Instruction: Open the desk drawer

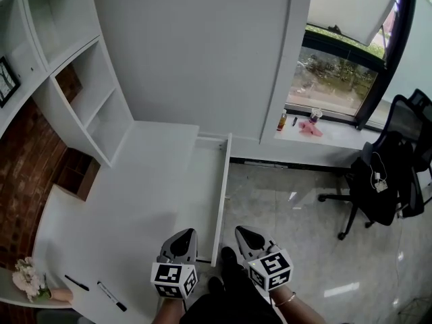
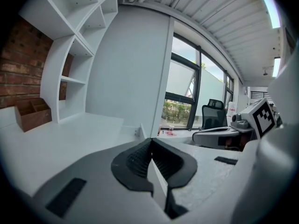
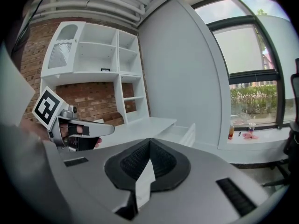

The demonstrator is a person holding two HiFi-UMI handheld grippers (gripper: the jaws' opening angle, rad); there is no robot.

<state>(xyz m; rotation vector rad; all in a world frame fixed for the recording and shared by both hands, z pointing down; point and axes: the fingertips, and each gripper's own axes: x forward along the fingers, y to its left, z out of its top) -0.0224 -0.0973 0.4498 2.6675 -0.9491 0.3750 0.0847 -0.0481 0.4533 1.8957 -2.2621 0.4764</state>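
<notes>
Walls of white panel and red brick are seen around a curved white bench point(image 1: 101, 221). A white desk drawer point(image 1: 202, 181) is pulled out at its right side, above glossy grey floor tiles point(image 1: 290, 208). A black office chair point(image 1: 381, 174) is set by the window. The left gripper point(image 1: 185, 235) and right gripper point(image 1: 244, 232) are held near the drawer's near end, fingers pressed together, nothing between them.

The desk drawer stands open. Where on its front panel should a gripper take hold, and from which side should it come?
Likely the top edge of the drawer front, near its middle, coming from above. The panel is thin and stands upright, and no handle shows on it, so one jaw would fit inside the drawer and the other outside.
</notes>
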